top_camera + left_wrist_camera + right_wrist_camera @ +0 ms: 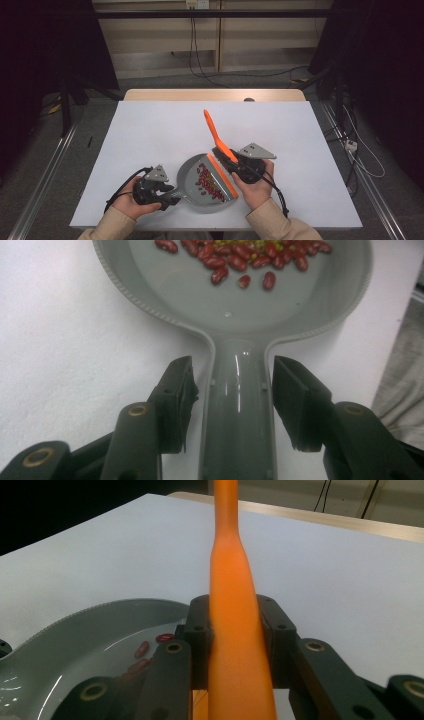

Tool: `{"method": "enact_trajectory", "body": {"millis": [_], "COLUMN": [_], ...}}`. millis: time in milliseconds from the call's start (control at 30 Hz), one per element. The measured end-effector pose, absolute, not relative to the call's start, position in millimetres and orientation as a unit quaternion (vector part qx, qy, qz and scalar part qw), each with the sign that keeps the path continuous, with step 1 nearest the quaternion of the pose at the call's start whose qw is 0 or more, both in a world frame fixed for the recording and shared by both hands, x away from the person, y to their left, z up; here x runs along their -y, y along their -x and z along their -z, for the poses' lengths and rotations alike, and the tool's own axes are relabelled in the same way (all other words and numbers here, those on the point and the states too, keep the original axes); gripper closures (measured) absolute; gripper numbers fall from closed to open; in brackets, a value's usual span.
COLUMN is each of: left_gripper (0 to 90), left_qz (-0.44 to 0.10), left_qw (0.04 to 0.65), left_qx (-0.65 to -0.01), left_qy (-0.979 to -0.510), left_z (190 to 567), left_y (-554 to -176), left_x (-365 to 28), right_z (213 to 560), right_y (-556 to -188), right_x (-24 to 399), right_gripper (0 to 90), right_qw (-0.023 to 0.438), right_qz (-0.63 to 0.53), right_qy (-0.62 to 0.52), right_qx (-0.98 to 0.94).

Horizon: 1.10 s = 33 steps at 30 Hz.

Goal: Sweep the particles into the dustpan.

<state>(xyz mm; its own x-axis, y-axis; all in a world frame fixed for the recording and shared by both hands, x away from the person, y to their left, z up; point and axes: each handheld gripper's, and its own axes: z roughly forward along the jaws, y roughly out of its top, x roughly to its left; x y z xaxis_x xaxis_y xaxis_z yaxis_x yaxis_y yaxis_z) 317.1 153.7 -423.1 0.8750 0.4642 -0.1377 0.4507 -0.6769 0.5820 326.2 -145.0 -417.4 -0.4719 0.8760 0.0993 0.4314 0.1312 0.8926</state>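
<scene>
Dustpan (200, 182), grey and holding red beans (210, 181), lies at the near middle of the white table (150, 135). Left gripper (232, 400) straddles its handle, jaws spread and clear of it. Right gripper (235, 635) pinches the orange brush (220, 145) at the pan's right edge.

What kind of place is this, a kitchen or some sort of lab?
Probably a lab or recording setup, not a kitchen: a bare white table ringed by dark curtains, loose cables on the floor, and hand-held grippers working a grey dustpan.
</scene>
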Motion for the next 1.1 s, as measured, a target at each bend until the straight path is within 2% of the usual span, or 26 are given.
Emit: {"method": "enact_trajectory", "body": {"millis": [100,200,333,667,1100], "left_gripper": [51.7,56.6,62.1,63.0,63.3], "left_qz": [-0.022,-0.039,-0.034,-0.050,-0.081], "left_qw": [0.307,0.303,0.304,0.316,0.339], "left_qx": [-0.241,-0.245,-0.236,-0.227,-0.261], "left_qy": [-0.920,-0.920,-0.922,-0.920,-0.900], "left_z": [423,425,429,430,424], "left_y": [-317,-316,-317,-315,-321], "left_x": [-149,-142,-142,-144,-155], "right_z": [417,418,418,417,417], "right_y": [-326,-327,-327,-327,-330], "right_x": [147,150,154,165,178], "right_gripper": [70.9,70.9,70.9,70.9,70.9], "right_qw": [0.235,0.237,0.239,0.242,0.248], "right_qz": [-0.474,-0.469,-0.466,-0.465,-0.462], "right_qy": [-0.459,-0.459,-0.463,-0.469,-0.479], "right_qx": [-0.714,-0.716,-0.715,-0.711,-0.704]}}
